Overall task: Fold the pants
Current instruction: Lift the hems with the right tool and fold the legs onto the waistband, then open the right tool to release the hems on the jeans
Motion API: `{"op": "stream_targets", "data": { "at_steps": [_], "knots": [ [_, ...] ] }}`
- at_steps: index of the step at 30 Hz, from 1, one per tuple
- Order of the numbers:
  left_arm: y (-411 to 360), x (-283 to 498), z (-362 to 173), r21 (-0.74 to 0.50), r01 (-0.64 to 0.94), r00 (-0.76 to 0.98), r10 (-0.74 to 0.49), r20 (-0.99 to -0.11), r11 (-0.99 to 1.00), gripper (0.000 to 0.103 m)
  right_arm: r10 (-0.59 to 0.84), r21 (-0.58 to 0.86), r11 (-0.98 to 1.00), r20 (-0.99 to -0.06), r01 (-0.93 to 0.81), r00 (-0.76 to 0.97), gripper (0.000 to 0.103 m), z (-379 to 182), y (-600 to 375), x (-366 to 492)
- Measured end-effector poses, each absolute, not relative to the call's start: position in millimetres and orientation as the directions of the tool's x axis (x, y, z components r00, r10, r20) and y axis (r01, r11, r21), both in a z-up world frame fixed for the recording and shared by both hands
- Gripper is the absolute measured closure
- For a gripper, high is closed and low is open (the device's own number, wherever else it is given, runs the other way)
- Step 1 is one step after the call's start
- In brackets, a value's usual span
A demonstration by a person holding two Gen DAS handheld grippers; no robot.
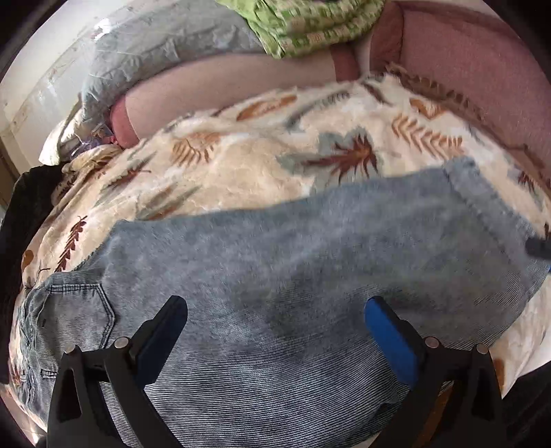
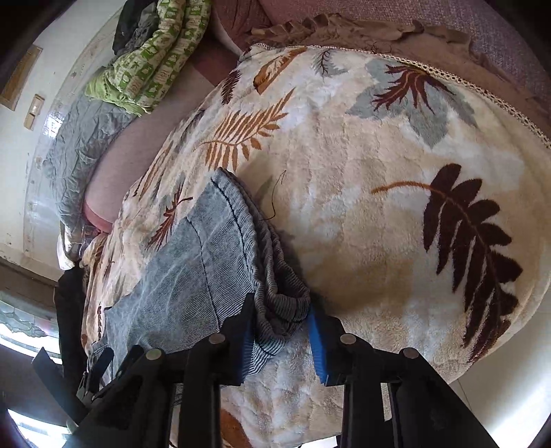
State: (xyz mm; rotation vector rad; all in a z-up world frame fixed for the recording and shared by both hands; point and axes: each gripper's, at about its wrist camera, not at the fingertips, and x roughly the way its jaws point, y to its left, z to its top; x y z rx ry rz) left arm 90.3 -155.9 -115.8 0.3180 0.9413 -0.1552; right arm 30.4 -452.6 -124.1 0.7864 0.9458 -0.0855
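Light-blue denim pants [image 1: 292, 275] lie on a cream leaf-patterned blanket [image 1: 241, 165], folded over, with a back pocket [image 1: 75, 310] at the left. My left gripper [image 1: 275, 310] is open, hovering just above the denim with nothing between its fingers. In the right wrist view the pants [image 2: 206, 262] end in bunched leg hems [image 2: 279, 303]. My right gripper [image 2: 280, 317] is open with its blue-padded fingers either side of the bunched hem, not closed on it. The right gripper's tip [image 1: 537, 246] shows at the pants' right edge in the left wrist view.
The blanket [image 2: 378, 206] covers a pink sofa [image 1: 482, 62]. A grey cushion [image 1: 165, 44] and green patterned bedding [image 1: 316, 24] lie at the back. Dark clothing [image 1: 20, 213] sits at the left edge.
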Motion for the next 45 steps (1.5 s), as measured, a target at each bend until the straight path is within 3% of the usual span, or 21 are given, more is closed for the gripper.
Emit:
{"op": "stream_targets", "data": {
  "at_steps": [4, 9, 16, 19, 23, 26, 28, 30, 31, 35, 38, 40, 41, 42, 45],
  "knots": [
    [-152.7, 92.6, -116.2, 0.174, 0.292, 0.577, -0.028, -0.817, 0.94, 0.0, 0.242, 0.55, 0.749, -0.746, 0.369, 0.621, 0.073, -102.1, -445.9, 35.1],
    [-121.3, 86.8, -94.8, 0.052, 0.254, 0.611, -0.118, -0.783, 0.966, 0.0, 0.222, 0.512, 0.816, -0.707, 0.269, 0.672, 0.074, -48.6, -411.1, 43.2],
    [-12.4, 70.3, -67.7, -0.062, 0.042, 0.685, -0.074, -0.725, 0.997, 0.0, 0.302, 0.375, 0.925, -0.636, -0.057, 0.711, 0.074, 11.4, -263.9, 49.0],
    [36.5, 59.5, -58.9, -0.081, -0.058, 0.712, -0.015, -0.702, 0.995, 0.0, 0.375, 0.304, 0.925, -0.643, -0.226, 0.668, 0.074, 3.2, -178.6, 46.1],
    [83.3, 45.7, -53.9, -0.091, -0.162, 0.72, 0.055, -0.692, 0.983, 0.0, 0.454, 0.288, 0.886, -0.698, -0.364, 0.554, 0.074, -54.6, -96.0, 45.7],
    [97.0, 42.5, -54.6, -0.082, -0.185, 0.714, 0.076, -0.696, 0.979, 0.0, 0.477, 0.337, 0.872, -0.75, -0.356, 0.458, 0.074, -110.2, -74.4, 55.6],
    [94.5, 44.4, -55.5, -0.067, -0.171, 0.706, 0.075, -0.704, 0.983, 0.0, 0.534, 0.42, 0.844, -0.704, -0.333, 0.468, 0.07, -117.0, -83.4, 57.1],
    [86.5, 43.4, -52.5, -0.06, -0.157, 0.71, 0.071, -0.7, 0.986, 0.0, 0.628, 0.537, 0.778, -0.649, -0.326, 0.429, 0.046, -111.6, -98.7, 58.3],
    [80.9, 44.0, -50.3, -0.065, -0.143, 0.713, 0.057, -0.699, 0.988, 0.0, 0.646, 0.564, 0.762, -0.632, -0.317, 0.428, 0.042, -106.8, -108.9, 57.1],
    [44.8, 44.9, -41.5, -0.069, -0.058, 0.734, -0.004, -0.679, 0.996, 0.0, 0.691, 0.676, 0.694, -0.527, -0.249, 0.496, 0.04, -90.7, -170.8, 46.9],
    [12.7, 50.7, -51.5, -0.057, 0.007, 0.708, -0.045, -0.705, 0.998, 0.0, 0.718, 0.789, 0.604, -0.481, -0.108, 0.504, 0.04, -111.1, -219.5, 55.3],
    [-11.6, 62.7, -77.9, 0.004, 0.063, 0.627, -0.037, -0.778, 0.998, 0.0, 0.735, 0.818, 0.574, -0.526, 0.02, 0.428, 0.04, -145.2, -235.7, 65.6],
    [-20.6, 70.2, -97.5, 0.04, 0.082, 0.556, -0.012, -0.831, 0.996, 0.0, 0.766, 0.848, 0.528, -0.499, 0.046, 0.406, 0.044, -156.0, -241.0, 67.5],
    [-24.3, 73.7, -113.4, 0.06, 0.084, 0.506, 0.009, -0.862, 0.995, 0.0, 0.78, 0.867, 0.496, -0.468, 0.046, 0.415, 0.044, -154.9, -246.7, 67.5],
    [-22.6, 59.9, -100.3, 0.037, 0.07, 0.571, -0.01, -0.821, 0.997, 0.0, 0.779, 0.857, 0.515, -0.453, -0.031, 0.433, 0.043, -125.4, -253.0, 74.4]
  ]
}}
